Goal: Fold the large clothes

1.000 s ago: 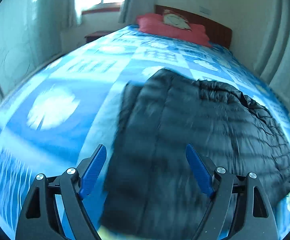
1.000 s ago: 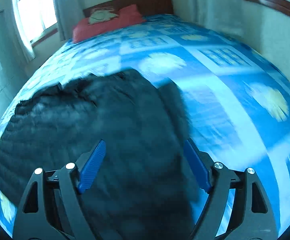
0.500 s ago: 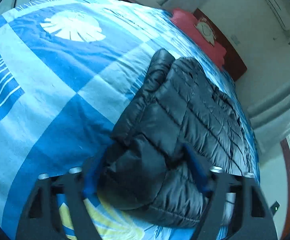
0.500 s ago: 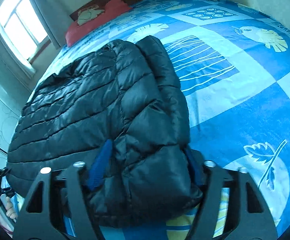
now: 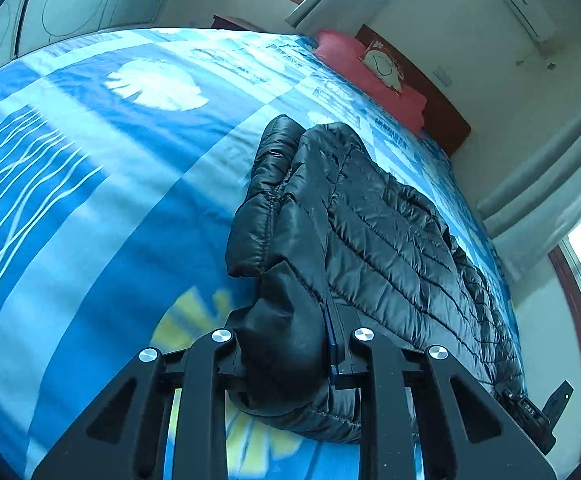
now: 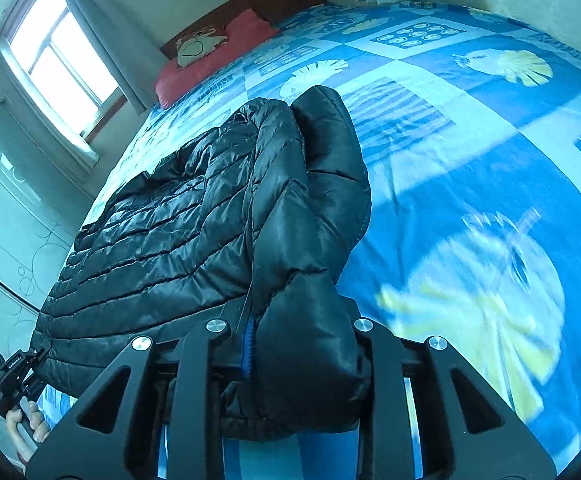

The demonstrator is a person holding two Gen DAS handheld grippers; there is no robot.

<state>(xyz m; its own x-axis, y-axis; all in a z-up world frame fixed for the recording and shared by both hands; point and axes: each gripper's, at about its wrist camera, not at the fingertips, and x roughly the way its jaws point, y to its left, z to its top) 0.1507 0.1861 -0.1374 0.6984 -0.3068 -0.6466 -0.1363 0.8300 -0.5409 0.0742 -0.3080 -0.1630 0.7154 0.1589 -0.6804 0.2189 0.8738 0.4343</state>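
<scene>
Left wrist: left tool (image 5: 290, 360) closing, clamped on jacket (image 5: 370, 220) hem corner.
Right wrist: right tool (image 6: 298, 344) likewise closing on the opposite corner, ready for folding across the bed (image 6: 470, 160).

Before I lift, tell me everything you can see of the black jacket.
The black jacket is a shiny quilted puffer with horizontal stitching, lying flat on the blue patterned bedspread, sleeves folded in. The left gripper and right gripper are each closing on a near hem corner, with fabric bunched between their jaws.

The right gripper (image 6: 290, 344) jaws are closing on a black puffer jacket (image 6: 194, 216) corner. Jacket lies on a blue bed (image 6: 470, 152).
</scene>
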